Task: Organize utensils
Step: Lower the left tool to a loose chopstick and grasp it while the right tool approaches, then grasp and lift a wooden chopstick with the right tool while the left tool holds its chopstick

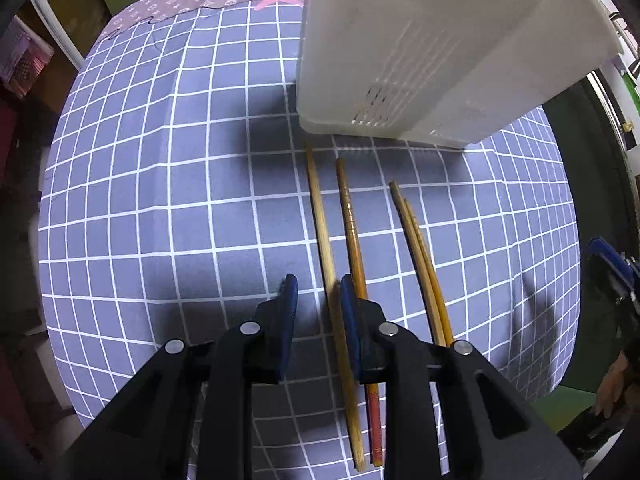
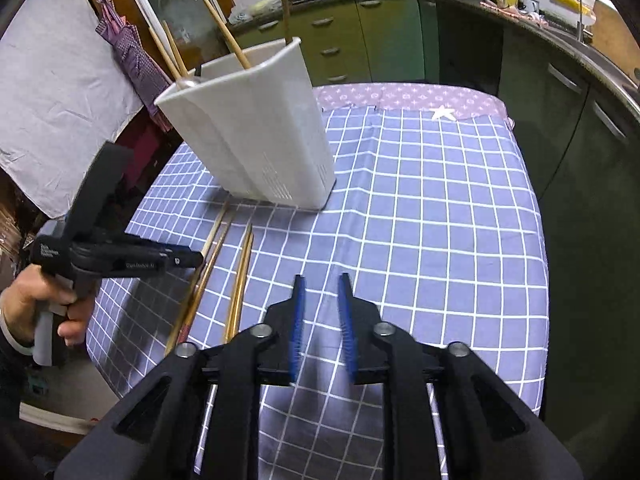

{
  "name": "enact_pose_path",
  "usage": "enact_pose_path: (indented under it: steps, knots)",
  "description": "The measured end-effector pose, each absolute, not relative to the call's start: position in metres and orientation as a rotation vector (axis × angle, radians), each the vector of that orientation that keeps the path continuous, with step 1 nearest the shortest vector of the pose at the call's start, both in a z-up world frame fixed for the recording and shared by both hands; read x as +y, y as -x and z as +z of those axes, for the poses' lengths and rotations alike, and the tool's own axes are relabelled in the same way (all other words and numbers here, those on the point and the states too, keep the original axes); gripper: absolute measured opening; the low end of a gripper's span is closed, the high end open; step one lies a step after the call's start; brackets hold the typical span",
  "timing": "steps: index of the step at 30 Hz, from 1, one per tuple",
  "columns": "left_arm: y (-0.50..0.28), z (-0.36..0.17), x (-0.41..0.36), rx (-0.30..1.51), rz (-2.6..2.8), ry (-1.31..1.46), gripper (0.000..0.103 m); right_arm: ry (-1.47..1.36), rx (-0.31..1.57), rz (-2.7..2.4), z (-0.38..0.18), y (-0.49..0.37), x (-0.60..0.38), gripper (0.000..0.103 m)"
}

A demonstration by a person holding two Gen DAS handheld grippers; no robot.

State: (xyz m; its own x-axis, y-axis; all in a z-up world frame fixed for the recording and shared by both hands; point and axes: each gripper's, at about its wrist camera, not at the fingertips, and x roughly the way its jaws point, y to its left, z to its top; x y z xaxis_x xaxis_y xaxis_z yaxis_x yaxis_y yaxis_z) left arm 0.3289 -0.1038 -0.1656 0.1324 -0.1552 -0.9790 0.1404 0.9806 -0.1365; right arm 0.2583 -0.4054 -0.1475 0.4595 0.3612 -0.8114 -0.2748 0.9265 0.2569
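Several wooden chopsticks lie side by side on the checked cloth in front of a white plastic utensil holder. My left gripper is open, low over them, with the pale chopstick lying between its blue pads and a darker red-ended one under the right pad. A pair of chopsticks lies to the right. In the right wrist view the holder stands with several chopsticks upright in it. My right gripper is open and empty above the cloth, right of the loose chopsticks.
The table is covered by a blue-grey checked cloth with a purple patterned strip at the far end. Kitchen cabinets and a counter stand behind and to the right. A white sheet hangs at the left.
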Motion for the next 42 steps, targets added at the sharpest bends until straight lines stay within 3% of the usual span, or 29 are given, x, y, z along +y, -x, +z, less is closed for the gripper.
enact_pose_path:
  steps: [7, 11, 16, 31, 35, 42]
  knots:
    - [-0.347, -0.17, -0.121, 1.463, -0.173, -0.035, 0.009, -0.089, 1.028, 0.399, -0.149, -0.257, -0.402, 0.022]
    - [-0.35, -0.171, -0.134, 1.465, -0.164, -0.066, 0.007, -0.081, 1.039, 0.404, -0.152, -0.255, -0.4, 0.03]
    - [-0.347, -0.171, -0.137, 1.447, -0.17, -0.062, 0.006, -0.044, 1.051, 0.415, -0.156, -0.251, -0.391, 0.03]
    - [-0.265, -0.079, -0.09, 1.036, -0.274, -0.05, 0.006, 0.023, 1.167, 0.494, -0.175, -0.277, -0.334, 0.03]
    - [-0.25, -0.064, -0.065, 0.986, -0.295, -0.024, 0.006, 0.059, 1.242, 0.534, -0.184, -0.292, -0.306, 0.021]
    - [-0.228, -0.051, -0.052, 0.923, -0.312, -0.001, 0.006, 0.141, 1.279, 0.509, -0.195, -0.301, -0.28, 0.021]
